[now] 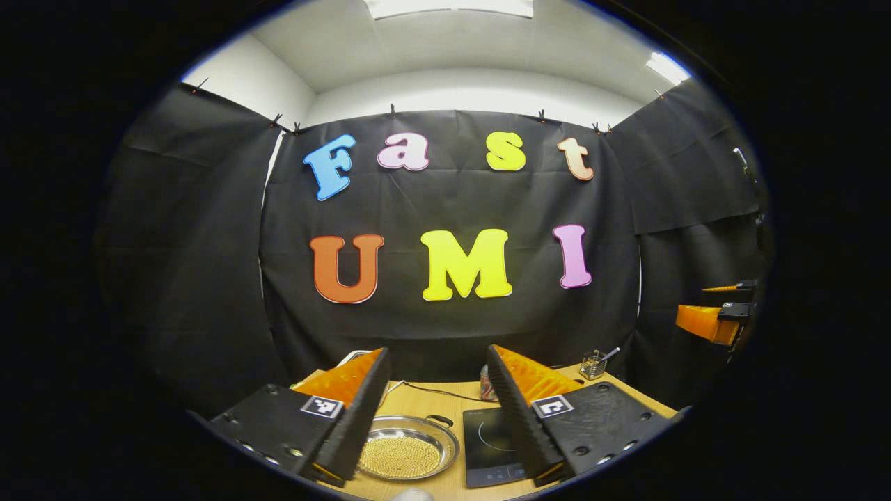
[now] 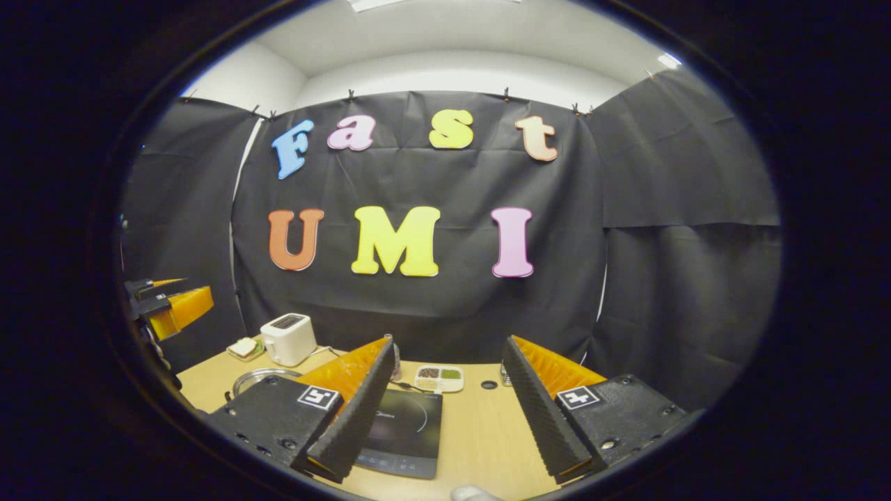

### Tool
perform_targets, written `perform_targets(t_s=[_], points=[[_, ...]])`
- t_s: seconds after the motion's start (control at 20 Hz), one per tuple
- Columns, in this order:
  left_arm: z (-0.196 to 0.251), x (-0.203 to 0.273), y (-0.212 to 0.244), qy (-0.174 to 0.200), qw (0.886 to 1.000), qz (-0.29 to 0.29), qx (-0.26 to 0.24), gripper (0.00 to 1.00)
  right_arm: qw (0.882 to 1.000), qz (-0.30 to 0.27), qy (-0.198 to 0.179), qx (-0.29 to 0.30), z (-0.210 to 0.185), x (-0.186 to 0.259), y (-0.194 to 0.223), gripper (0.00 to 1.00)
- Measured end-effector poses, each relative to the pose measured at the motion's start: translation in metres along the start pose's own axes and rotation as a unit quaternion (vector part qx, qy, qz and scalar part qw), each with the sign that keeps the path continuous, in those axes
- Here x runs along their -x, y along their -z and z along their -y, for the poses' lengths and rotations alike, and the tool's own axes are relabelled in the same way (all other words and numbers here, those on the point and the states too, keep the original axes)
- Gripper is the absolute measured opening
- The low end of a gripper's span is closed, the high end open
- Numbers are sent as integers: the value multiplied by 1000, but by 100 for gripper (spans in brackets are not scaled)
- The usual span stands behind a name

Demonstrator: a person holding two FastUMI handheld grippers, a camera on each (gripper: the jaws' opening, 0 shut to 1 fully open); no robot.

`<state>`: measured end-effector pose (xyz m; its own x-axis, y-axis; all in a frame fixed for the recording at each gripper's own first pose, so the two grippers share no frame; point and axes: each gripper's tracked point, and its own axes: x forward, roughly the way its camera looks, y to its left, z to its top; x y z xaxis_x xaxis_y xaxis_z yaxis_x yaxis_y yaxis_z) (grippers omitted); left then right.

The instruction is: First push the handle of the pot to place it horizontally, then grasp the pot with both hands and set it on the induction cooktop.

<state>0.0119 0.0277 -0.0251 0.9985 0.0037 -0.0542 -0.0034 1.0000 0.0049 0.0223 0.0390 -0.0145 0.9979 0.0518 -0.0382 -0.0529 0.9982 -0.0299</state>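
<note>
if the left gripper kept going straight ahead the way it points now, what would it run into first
Probably the booth's black cloth wall: the open left gripper is held above the table, so the pot would likely pass beneath it, though depth is unclear.

Black cloth walls (image 2: 682, 174), white ceiling (image 1: 452, 62), wooden table (image 2: 487, 431)

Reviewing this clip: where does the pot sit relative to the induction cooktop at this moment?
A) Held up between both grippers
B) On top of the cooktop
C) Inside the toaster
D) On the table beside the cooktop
D: in the left gripper view the pot rests on the table next to the induction cooktop, with neither open gripper touching it.
</note>
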Motion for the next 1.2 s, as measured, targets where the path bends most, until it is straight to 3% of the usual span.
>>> perform_targets(t_s=[0.05,0.15,0.2,0.25,0.3,0.35,0.6,0.75,1.0,1.2], points=[[3,-1,3,11,1000,-2,-2,67,1000,3,3,-1,1,1,0,96],[2,-1,11,21,1000,-14,-10,57,1000,-3,-2,-4,-5,2,5,98],[2,-3,15,24,999,-18,-11,41,1000,-4,-5,-1,-8,2,7,96],[2,-5,19,27,999,-25,-10,12,1000,-12,-4,5,-7,1,9,97],[3,-6,26,32,999,-36,-6,14,1000,-16,-3,9,-6,1,10,96],[8,-8,32,49,998,-45,-4,4,1000,-12,-1,8,-7,3,8,96],[10,-10,92,94,986,-134,-4,0,1000,-27,-3,5,-15,0,18,97],[6,-5,154,122,969,-216,-23,0,1000,-29,-4,1,-18,-5,21,96],[-23,26,250,148,921,-352,-80,0,999,-46,-20,10,-29,-10,33,99],[-56,42,304,153,885,-425,-113,0,998,-53,-16,0,-25,-13,38,96]])
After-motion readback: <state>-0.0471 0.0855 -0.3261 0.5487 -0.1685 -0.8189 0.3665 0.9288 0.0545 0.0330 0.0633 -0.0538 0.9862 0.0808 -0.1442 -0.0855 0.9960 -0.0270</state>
